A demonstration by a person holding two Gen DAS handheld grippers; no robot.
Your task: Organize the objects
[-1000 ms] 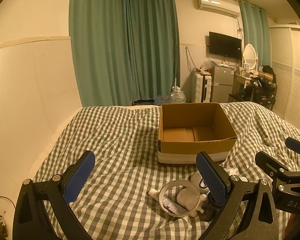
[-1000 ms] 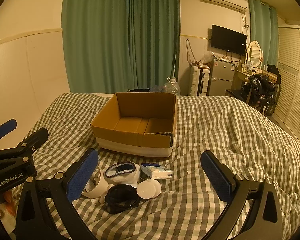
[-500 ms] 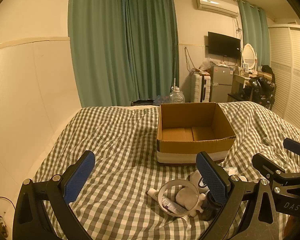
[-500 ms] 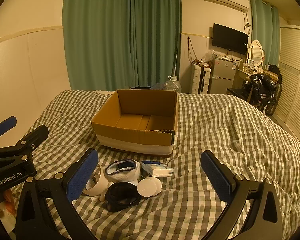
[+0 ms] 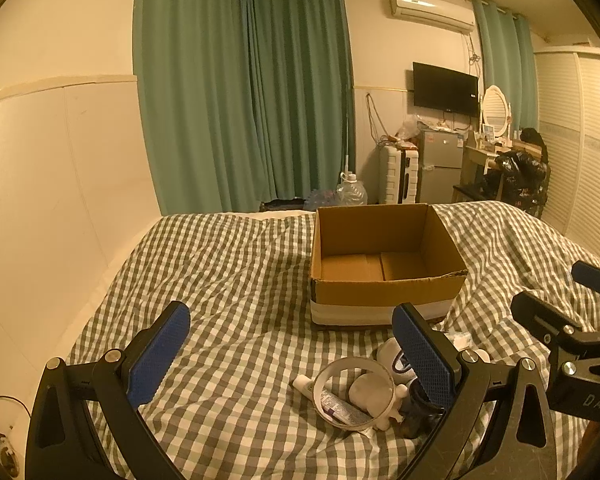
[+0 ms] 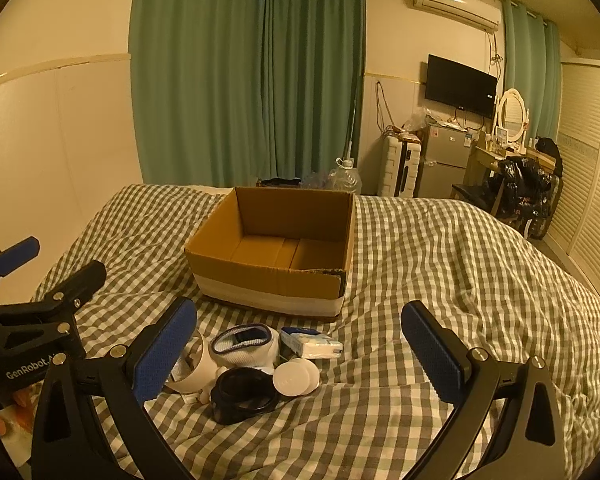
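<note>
Looking out over a wrinkled bed cover [image 5: 228, 280] with green and white checks, filling the lower half of both views. Holding the left gripper [image 5: 290, 312] low over it at the bottom of the left view, jaws spread wide and pinching nothing. Holding the right gripper [image 6: 298, 308] the same way at the bottom of the right view, jaws also spread wide and pinching nothing. Seeing an open cardboard box [image 5: 384, 296] sitting on the cover near the middle, brown inside, with a white band along its bottom edge. Finding a small pile of things just in front of the box: a white tape ring [image 5: 354, 392] lying over a tube [image 5: 336, 402], a rolled white sock [image 6: 246, 344], a tissue pack [image 6: 310, 344], a round white lid [image 6: 296, 376] and a black round thing [image 6: 244, 394], all close together and some touching. Looking past the bed to long green curtains [image 5: 244, 100] hanging in the upper middle, with a big water jug [image 5: 351, 192] standing on the floor below them. Spotting an air conditioner [image 5: 430, 10] high in the upper right, a dark TV [image 5: 445, 89] on the wall under it, a small gray fridge [image 5: 440, 164] below the TV, and an oval mirror [image 5: 495, 110] beside it. Noticing pale slatted doors [image 5: 580, 140] along the right edge and a plain cream wall [image 5: 60, 180] along the left.
</note>
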